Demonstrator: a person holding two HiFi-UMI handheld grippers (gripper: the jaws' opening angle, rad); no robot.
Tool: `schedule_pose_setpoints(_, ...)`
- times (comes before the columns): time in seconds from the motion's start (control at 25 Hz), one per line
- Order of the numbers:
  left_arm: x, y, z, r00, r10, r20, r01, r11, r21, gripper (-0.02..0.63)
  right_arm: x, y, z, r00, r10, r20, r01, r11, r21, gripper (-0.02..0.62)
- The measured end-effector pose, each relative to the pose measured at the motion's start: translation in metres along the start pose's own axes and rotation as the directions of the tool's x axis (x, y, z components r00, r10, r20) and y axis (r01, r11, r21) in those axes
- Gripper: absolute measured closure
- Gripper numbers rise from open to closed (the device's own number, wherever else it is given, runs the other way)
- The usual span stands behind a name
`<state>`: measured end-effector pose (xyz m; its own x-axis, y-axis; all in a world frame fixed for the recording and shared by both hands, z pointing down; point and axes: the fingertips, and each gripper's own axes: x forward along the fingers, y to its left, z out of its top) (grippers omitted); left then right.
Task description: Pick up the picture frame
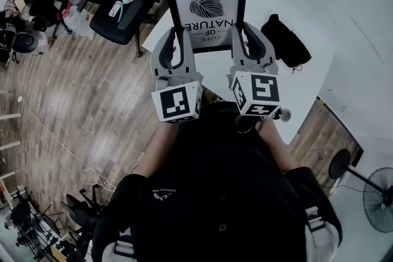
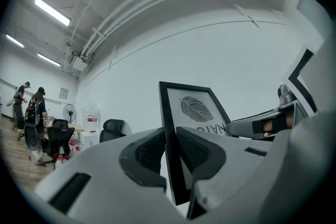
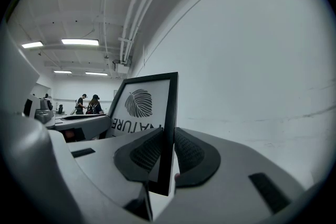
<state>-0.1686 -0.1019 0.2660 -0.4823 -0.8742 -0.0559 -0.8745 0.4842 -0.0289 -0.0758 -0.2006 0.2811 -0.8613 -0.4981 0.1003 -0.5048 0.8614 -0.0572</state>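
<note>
Just white table (image 1: 304, 92) under picture frame (image 1: 209, 9), wooden floor (image 1: 92, 89), office chair (image 1: 120, 15).

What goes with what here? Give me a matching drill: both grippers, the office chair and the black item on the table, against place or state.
Things:
1. left gripper
2. right gripper
3. office chair
4. black item

Places or states:
A. on the wood floor, left of the table
B. shut on the picture frame, right edge
C. lying on the white table, right of the frame
D. shut on the frame's left edge

Pairs: 1-D, 2-B, 3-A, 4-C
</note>
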Motion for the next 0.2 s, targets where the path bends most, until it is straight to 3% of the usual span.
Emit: schedule_pose_setpoints(0.2, 0.0038, -0.0029, 0.0031, 1.0, -0.014, -0.008, 0.014, 1.0, -0.023, 0.531, 0.0034, -0.0012, -0.0032, 1.0, 0.0, -0.011, 0.0, 1.0, 0.007, 0.528)
